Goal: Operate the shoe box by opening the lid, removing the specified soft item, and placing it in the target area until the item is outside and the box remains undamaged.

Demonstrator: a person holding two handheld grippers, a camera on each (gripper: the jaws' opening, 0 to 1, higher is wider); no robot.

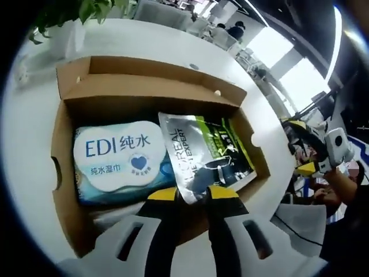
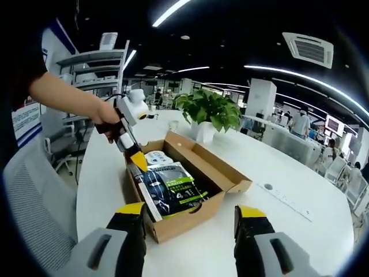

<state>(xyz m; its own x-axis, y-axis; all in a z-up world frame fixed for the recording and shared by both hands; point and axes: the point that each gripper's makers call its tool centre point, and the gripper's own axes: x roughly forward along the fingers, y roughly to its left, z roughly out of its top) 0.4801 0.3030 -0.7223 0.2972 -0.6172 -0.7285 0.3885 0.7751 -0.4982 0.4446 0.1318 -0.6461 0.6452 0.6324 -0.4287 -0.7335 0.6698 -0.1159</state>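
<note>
The left claw is clamped on the near edge of the silver sachet, which lies tilted in the open shoe box just beside the wet wipes pack. The right claw hangs spread wide apart and empty, near the box's front wall on the white tabletop. Beyond the box stands a potted plant.

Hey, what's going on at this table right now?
A person is working two hand-held grippers at an open cardboard shoe box on a white table. The left gripper has its jaws closed on the edge of a silver sachet that lies in the box beside a pack of wet wipes. The right gripper waits open nearby.
</note>
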